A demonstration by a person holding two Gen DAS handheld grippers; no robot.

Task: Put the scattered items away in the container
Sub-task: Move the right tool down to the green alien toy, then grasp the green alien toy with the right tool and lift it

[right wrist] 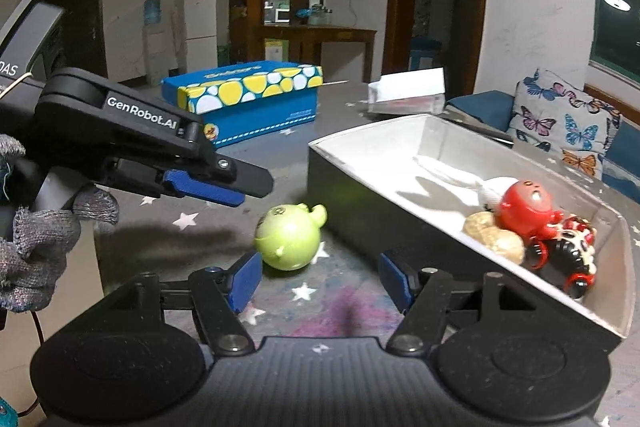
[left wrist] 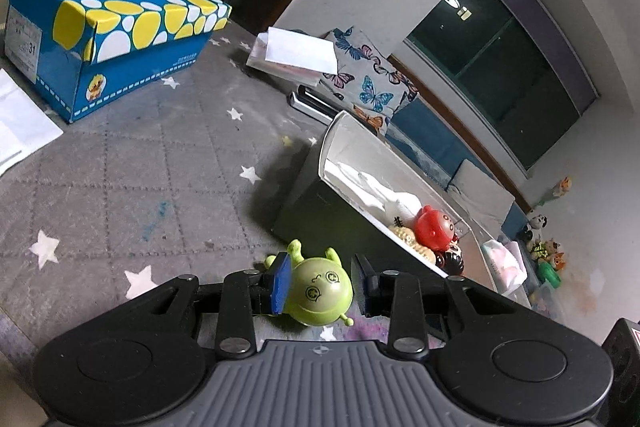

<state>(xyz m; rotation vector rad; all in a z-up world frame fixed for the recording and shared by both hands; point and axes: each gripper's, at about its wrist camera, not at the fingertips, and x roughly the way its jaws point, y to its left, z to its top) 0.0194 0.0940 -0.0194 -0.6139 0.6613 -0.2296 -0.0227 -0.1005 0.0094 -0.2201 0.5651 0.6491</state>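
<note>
A round green toy with a drawn face (left wrist: 320, 293) lies on the grey star-patterned mat, just left of the open box (left wrist: 340, 131). My left gripper (left wrist: 322, 285) is open, with its blue pads on either side of the toy and above it. In the right wrist view the green toy (right wrist: 288, 237) lies on the mat below the left gripper (right wrist: 224, 189). My right gripper (right wrist: 320, 275) is open and empty, just in front of the toy. The box (right wrist: 616, 267) holds a red round toy (right wrist: 524, 205), a peanut-shaped toy (right wrist: 496, 237), a black and red toy (right wrist: 568, 255) and a white soft toy (right wrist: 452, 175).
A blue and yellow shoebox (left wrist: 108, 31) stands on the mat at the far left. White papers (left wrist: 296, 53) and a butterfly cushion (left wrist: 372, 83) lie behind the box. Small toys (left wrist: 548, 251) sit by the wall at right. A wooden table (right wrist: 320, 39) stands further back.
</note>
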